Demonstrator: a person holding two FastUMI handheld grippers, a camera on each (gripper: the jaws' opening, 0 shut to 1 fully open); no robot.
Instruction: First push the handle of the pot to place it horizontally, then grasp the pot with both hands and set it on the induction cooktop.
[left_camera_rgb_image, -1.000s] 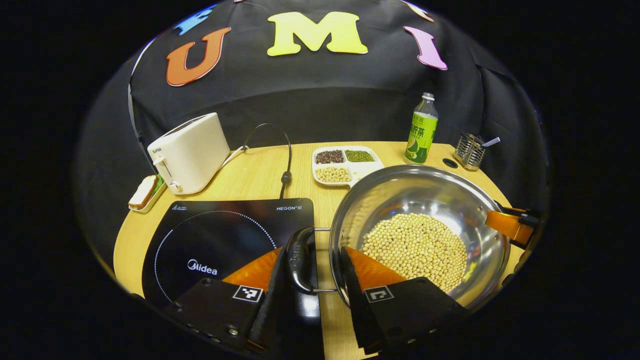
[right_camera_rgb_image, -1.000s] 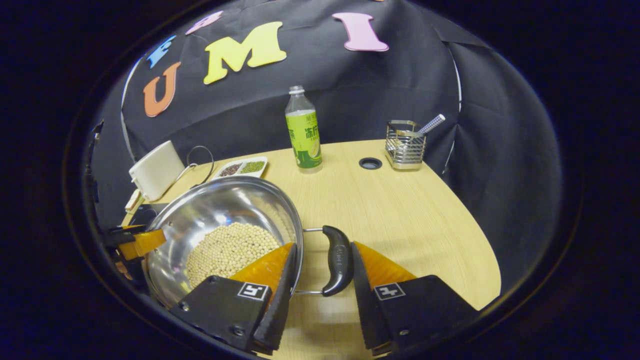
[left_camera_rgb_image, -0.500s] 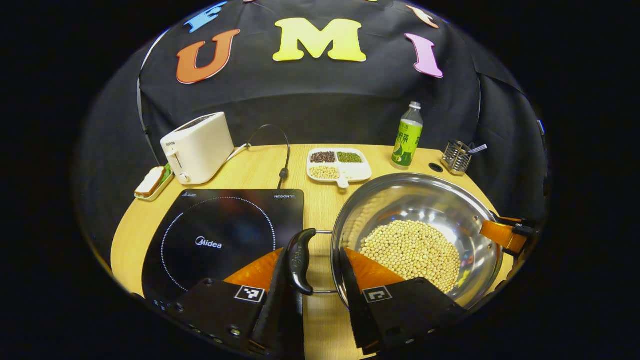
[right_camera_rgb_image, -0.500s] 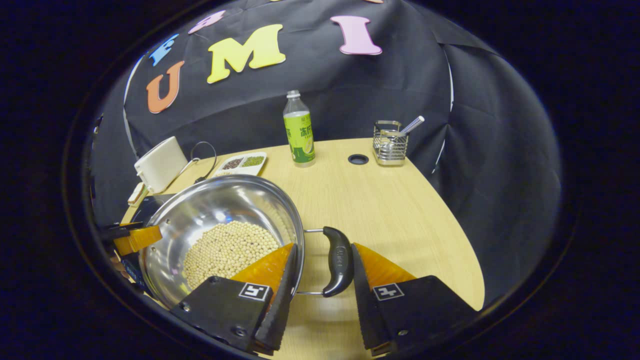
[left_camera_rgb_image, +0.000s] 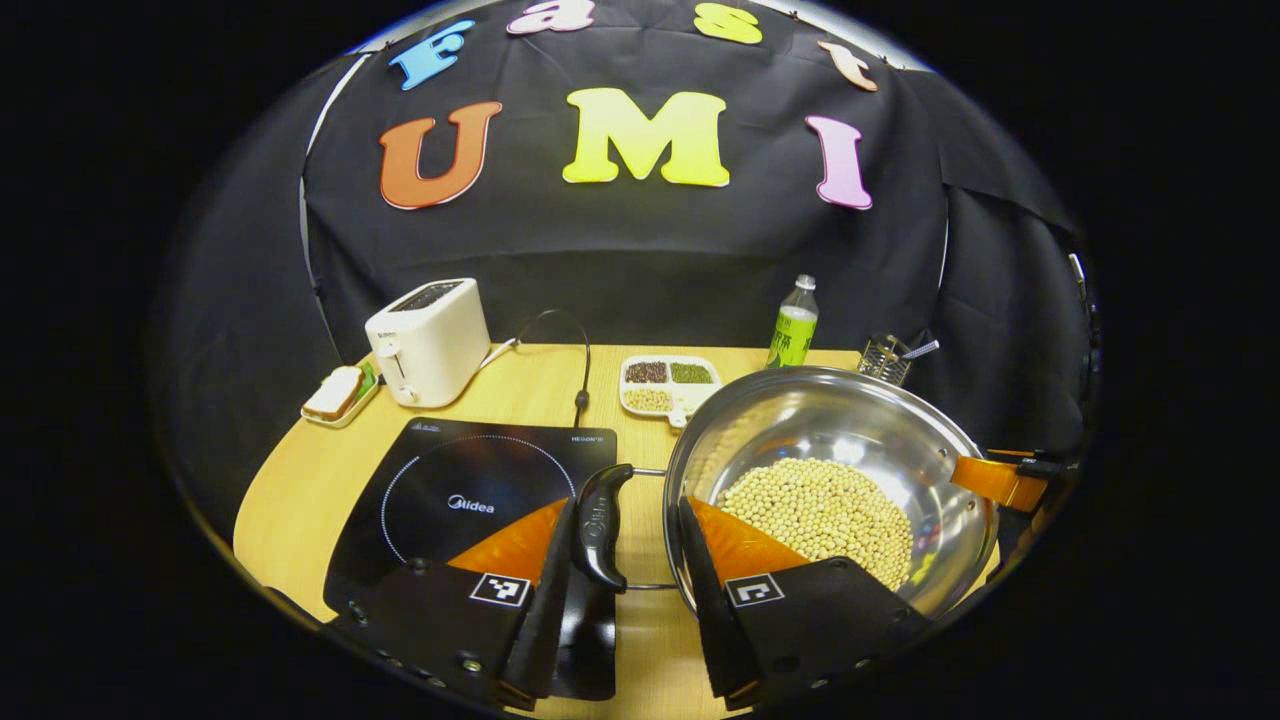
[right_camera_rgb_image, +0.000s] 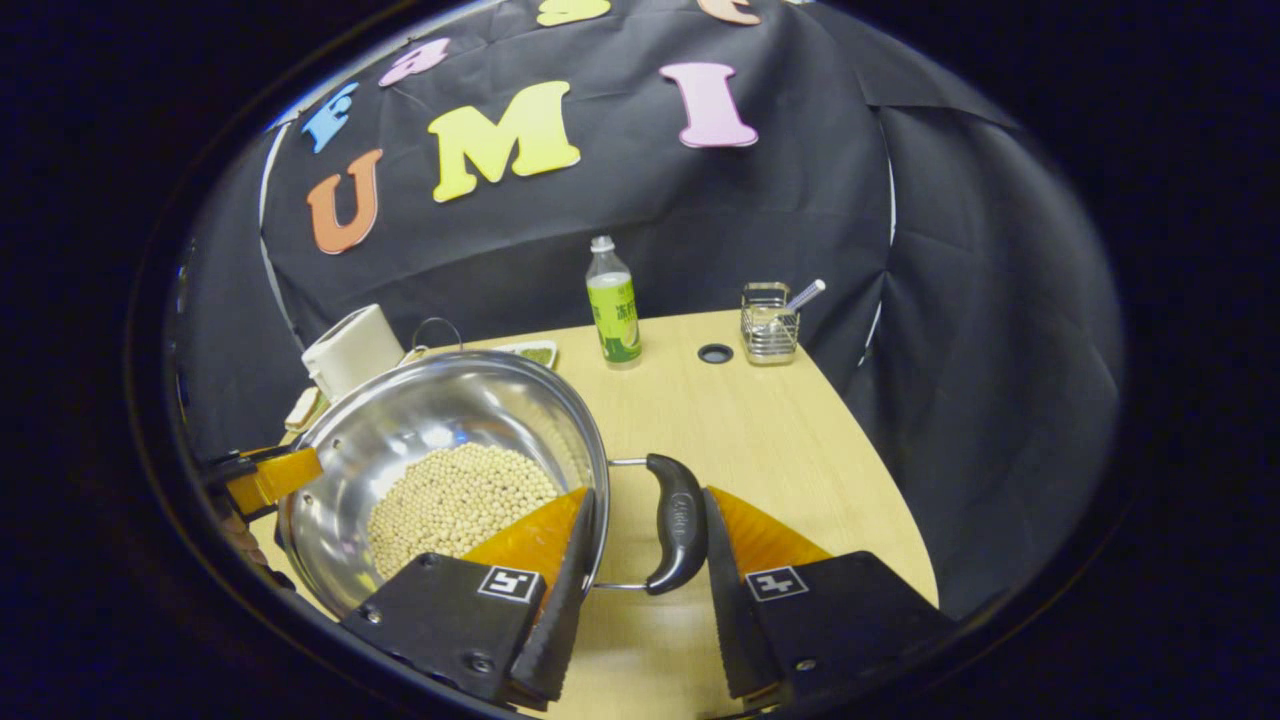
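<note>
Black-draped booth, wooden bench (left_camera_rgb_image: 520, 385); pot (left_camera_rgb_image: 840, 440) held above it, each handle straddled by hand-held gripper (left_camera_rgb_image: 622, 530) (right_camera_rgb_image: 640, 535); clamping unclear.

The pot (left_camera_rgb_image: 860, 440) is shiny silver steel, its handles (left_camera_rgb_image: 598, 525) black, holding pale cream beans (left_camera_rgb_image: 820, 505). At lower left sits the glossy black induction cooktop (left_camera_rgb_image: 470, 490) with a white dotted ring. The surface (right_camera_rgb_image: 760, 440) is light wood grain. Further up: a cream toaster (left_camera_rgb_image: 430, 340), a green-labelled bottle (right_camera_rgb_image: 612, 320), and a white tray (left_camera_rgb_image: 665, 385) of dark, green and tan grains.
</note>
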